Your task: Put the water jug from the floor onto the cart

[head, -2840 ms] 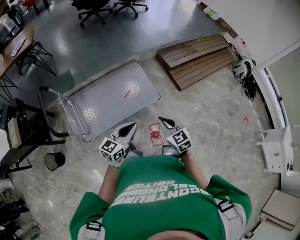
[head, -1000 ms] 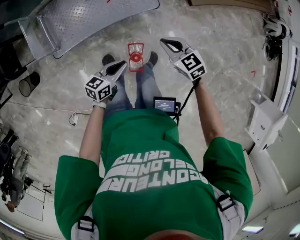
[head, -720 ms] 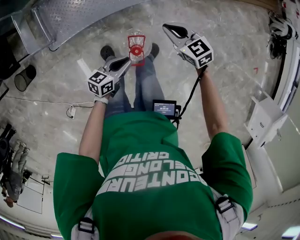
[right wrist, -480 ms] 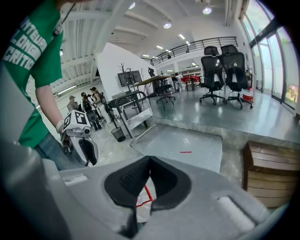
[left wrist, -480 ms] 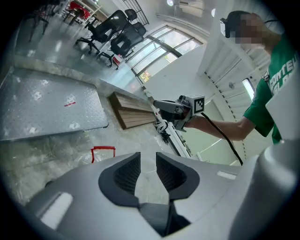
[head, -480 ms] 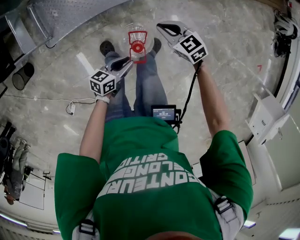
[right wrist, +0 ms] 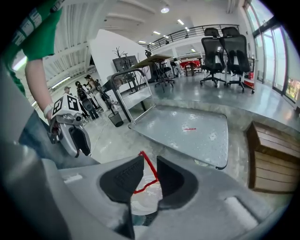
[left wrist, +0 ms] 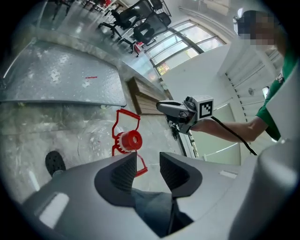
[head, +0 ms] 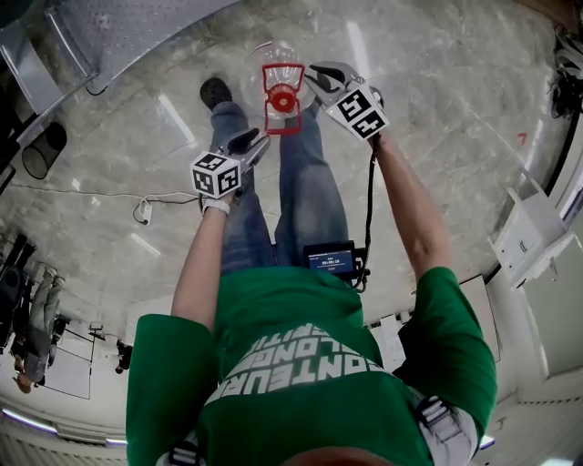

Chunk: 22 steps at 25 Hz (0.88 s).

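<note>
The left gripper (left wrist: 147,161) has just been opening its jaws, which stand well apart and empty. The right gripper (right wrist: 150,170), also just opening, frames the red carrying handle (right wrist: 149,167) without pressing it. The clear plastic water jug (head: 281,91) is still on the marble floor (head: 437,100), near the bare diamond-plate metal cart (head: 137,27). Gripping and lifting remain to be done.

head view steeply downward; both gripper views toward cart (left wrist: 56,79)
</note>
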Tool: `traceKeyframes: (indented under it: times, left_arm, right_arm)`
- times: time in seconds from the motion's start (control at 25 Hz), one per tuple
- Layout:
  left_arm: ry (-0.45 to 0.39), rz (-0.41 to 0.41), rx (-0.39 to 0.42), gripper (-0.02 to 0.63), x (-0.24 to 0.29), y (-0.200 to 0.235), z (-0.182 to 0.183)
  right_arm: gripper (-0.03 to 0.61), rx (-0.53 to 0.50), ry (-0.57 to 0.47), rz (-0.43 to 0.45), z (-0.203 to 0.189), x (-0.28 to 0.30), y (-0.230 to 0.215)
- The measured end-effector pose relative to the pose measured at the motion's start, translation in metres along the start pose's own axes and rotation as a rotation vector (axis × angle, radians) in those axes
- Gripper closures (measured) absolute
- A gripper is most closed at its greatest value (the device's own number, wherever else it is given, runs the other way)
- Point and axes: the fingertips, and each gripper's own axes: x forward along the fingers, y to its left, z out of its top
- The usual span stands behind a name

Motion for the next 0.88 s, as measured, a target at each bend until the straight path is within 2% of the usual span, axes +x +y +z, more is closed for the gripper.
traceKeyframes:
  times: [0.24, 0.32, 0.4, 0.48, 0.64, 0.88]
  left_arm:
    - [0.027, 0.031, -0.102, 0.456, 0.015, 0.034, -0.033]
    - [0.029, 0.038, -0.148, 0.453, 0.021, 0.043, -0.041]
    - [0.018, 0.04, -0.199, 0.449, 0.029, 0.049, -0.044]
    - [0.008, 0.042, -0.235, 0.448, 0.037, 0.055, -0.045]
    - [-0.004, 0.048, -0.297, 0.439, 0.048, 0.064, -0.047]
    - [0.021, 0.008, -0.36, 0.402, 0.061, 0.061, -0.057]
  right_arm:
    - [0.446, 0.055, 0.016, -0.083, -0.036, 0.032, -0.004]
    - [0.417, 0.128, 0.023, -0.075, -0.047, 0.043, -0.008]
    - [0.382, 0.244, 0.013, -0.072, -0.057, 0.052, -0.021]
    - [0.382, 0.334, -0.013, -0.078, -0.062, 0.058, -0.039]
    - [0.382, 0.404, -0.024, -0.007, -0.061, 0.071, -0.046]
    - [0.382, 0.351, 0.037, 0.113, -0.066, 0.083, -0.021]
